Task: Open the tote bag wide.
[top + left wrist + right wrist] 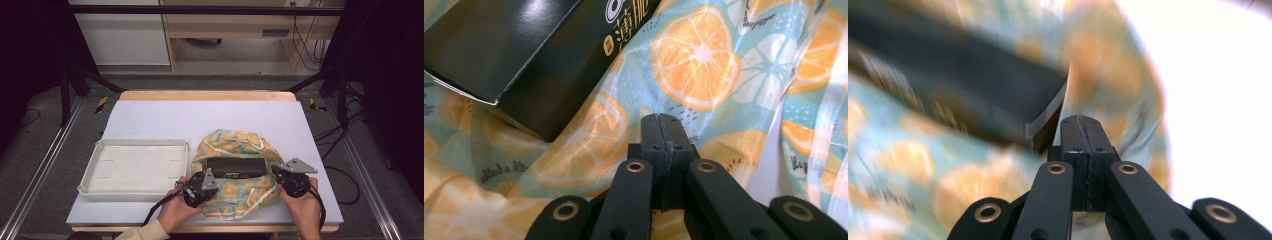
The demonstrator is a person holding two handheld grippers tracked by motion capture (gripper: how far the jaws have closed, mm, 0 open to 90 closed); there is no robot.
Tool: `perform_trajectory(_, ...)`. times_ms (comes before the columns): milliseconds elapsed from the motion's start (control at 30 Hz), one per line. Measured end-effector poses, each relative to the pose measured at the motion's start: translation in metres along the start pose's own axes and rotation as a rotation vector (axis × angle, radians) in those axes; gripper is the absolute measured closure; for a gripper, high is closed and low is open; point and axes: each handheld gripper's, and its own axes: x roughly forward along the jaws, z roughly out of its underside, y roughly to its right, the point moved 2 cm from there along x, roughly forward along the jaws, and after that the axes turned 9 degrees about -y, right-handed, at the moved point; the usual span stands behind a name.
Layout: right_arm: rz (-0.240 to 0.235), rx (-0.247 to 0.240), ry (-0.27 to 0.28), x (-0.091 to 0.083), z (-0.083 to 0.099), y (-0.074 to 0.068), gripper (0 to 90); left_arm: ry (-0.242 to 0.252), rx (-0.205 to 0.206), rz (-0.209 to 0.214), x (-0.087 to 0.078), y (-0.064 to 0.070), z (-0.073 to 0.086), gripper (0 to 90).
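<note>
Two grippers are in my hands at the near edge of the table (150,115), one on each side of a black box (236,167) that lies on a cloth printed with orange slices (235,197). My left gripper (199,187) sits at the near-left side of the cloth; in the left gripper view its jaws are pressed together with no gap between them, tips (663,131) resting on or just above the fabric, and I cannot tell whether a fold of cloth is pinched between them. The box's near corner (499,60) lies just to the left of those tips there, with pale lettering on its top face. My right gripper (292,181) is at the right side of the cloth, beside the box's right end. In the right gripper view its jaws (1083,131) are likewise closed flat against each other, and the box's corner (973,95), blurred, sits right at their tips; whether they touch it I cannot say. The cloth bunches up around the box in a rounded heap. To the left of the cloth, just beside it, lies a white tray (100,165).
</note>
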Motion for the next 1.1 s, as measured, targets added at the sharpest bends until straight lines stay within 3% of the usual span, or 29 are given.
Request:
perform_trajectory(67, 0.016, -0.011, 0.064, -0.008, -0.012, 0.000, 90.0, 0.000, 0.000, 0.000, 0.000, 0.000, 0.000, 90.0)
perform_trajectory(167, 0.027, -0.047, 0.120, -0.008, -0.027, 0.001, 90.0, 0.001, 0.000, -0.004, 0.000, 0.000, 0.000, 90.0)
perform_trajectory(300, 0.007, -0.072, 0.124, 0.010, -0.042, 0.006, 90.0, -0.001, 0.002, -0.008, 0.000, 0.001, 0.000, 90.0)
perform_trajectory(367, -0.015, -0.087, 0.104, 0.022, -0.046, 0.008, 90.0, -0.001, 0.002, -0.005, 0.000, 0.001, 0.000, 90.0)
perform_trajectory(500, -0.033, -0.061, 0.026, 0.048, -0.043, 0.020, 90.0, -0.003, 0.003, -0.002, 0.000, 0.000, 0.000, 90.0)
perform_trajectory(567, -0.069, -0.034, -0.018, 0.058, -0.039, 0.023, 90.0, -0.002, 0.005, 0.001, 0.000, 0.000, 0.000, 90.0)
perform_trajectory(767, -0.106, -0.028, -0.095, 0.076, -0.028, 0.026, 90.0, -0.001, 0.002, 0.004, 0.000, -0.001, 0.000, 90.0)
perform_trajectory(900, -0.118, -0.011, -0.123, 0.082, -0.024, 0.030, 90.0, 0.000, 0.001, 0.010, 0.000, -0.001, 0.000, 90.0)
perform_trajectory(1100, -0.100, -0.008, -0.113, 0.085, -0.020, 0.030, 90.0, 0.004, -0.006, 0.018, 0.000, -0.002, 0.001, 90.0)
